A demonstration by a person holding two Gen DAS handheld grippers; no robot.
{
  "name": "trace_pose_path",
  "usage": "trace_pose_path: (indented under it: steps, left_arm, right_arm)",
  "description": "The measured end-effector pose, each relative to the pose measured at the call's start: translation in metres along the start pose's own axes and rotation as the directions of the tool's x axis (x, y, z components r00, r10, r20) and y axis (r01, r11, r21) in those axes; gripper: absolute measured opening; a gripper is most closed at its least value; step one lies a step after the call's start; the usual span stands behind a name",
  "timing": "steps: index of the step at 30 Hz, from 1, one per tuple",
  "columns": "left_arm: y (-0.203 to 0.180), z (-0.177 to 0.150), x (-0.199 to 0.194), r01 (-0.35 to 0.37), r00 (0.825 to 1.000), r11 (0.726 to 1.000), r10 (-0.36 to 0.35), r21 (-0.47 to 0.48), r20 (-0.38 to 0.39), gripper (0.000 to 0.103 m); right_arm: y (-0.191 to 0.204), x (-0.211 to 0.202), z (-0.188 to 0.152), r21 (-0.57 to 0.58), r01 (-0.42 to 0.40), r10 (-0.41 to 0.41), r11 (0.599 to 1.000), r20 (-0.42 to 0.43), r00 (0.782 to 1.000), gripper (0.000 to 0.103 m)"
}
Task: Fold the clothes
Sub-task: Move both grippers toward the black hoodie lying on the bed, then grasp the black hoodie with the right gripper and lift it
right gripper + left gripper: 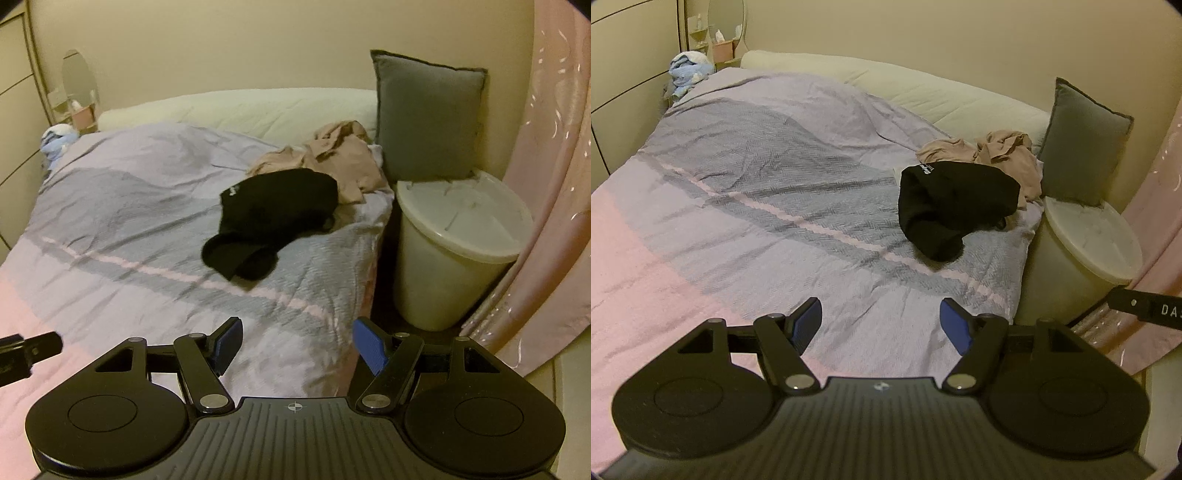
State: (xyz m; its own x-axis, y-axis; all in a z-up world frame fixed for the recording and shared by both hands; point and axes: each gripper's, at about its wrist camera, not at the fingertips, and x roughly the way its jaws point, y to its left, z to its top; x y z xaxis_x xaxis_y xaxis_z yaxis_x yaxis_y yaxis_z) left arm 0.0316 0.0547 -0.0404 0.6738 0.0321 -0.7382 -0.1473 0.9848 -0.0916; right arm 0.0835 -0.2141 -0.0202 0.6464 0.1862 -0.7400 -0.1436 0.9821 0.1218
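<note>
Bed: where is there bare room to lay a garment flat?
Bare bedspread runs from the black garment leftward to the blue bundle and down to both open claws. It is crowded by the beige clothes and grey cushion.

The room is dim and the light is warm and yellowish, so the wall (960, 44) looks cream. No lamp shows, and the light seems soft and even. Shadows are faint. The black clothing (953, 206) is so dark that its folds are hard to see. Both pictures look a bit grainy and soft. The round lens bends things near the edges, so the pink curtain (546, 184) on the right curves. The corners go black.
</note>
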Motion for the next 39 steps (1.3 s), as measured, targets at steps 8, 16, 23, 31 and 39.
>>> trace_pose_path:
  steps: [8, 16, 23, 31, 39]
  left_arm:
    - [-0.009, 0.03, 0.059, -0.02, 0.998, 0.999, 0.018, -0.028, -0.06, 0.067]
    - [-0.027, 0.07, 0.135, -0.035, 0.992, 0.999, 0.034, -0.008, -0.121, 0.067]
    - [-0.03, 0.102, 0.196, -0.046, 0.984, 0.999, 0.041, -0.025, -0.172, 0.067]
    - [-0.031, 0.128, 0.264, -0.057, 0.971, 0.998, 0.048, -0.032, -0.233, 0.067]
    - [-0.033, 0.143, 0.33, -0.067, 0.957, 0.997, 0.051, -0.046, -0.285, 0.067]
  right_arm:
    - [-0.022, 0.064, 0.028, 0.034, -0.012, 0.014, 0.999, -0.064, 0.998, 0.071]
    - [-0.033, 0.137, 0.057, 0.022, -0.028, 0.031, 0.999, -0.142, 0.989, 0.071]
    - [-0.031, 0.194, 0.089, 0.03, -0.069, 0.074, 0.997, -0.175, 0.982, 0.07]
    - [-0.062, 0.272, 0.116, 0.335, -0.153, 0.222, 0.93, -0.178, 0.959, 0.063]
    - [-0.104, 0.346, 0.12, 0.689, -0.191, 0.334, 0.699, -0.078, 0.939, 0.063]
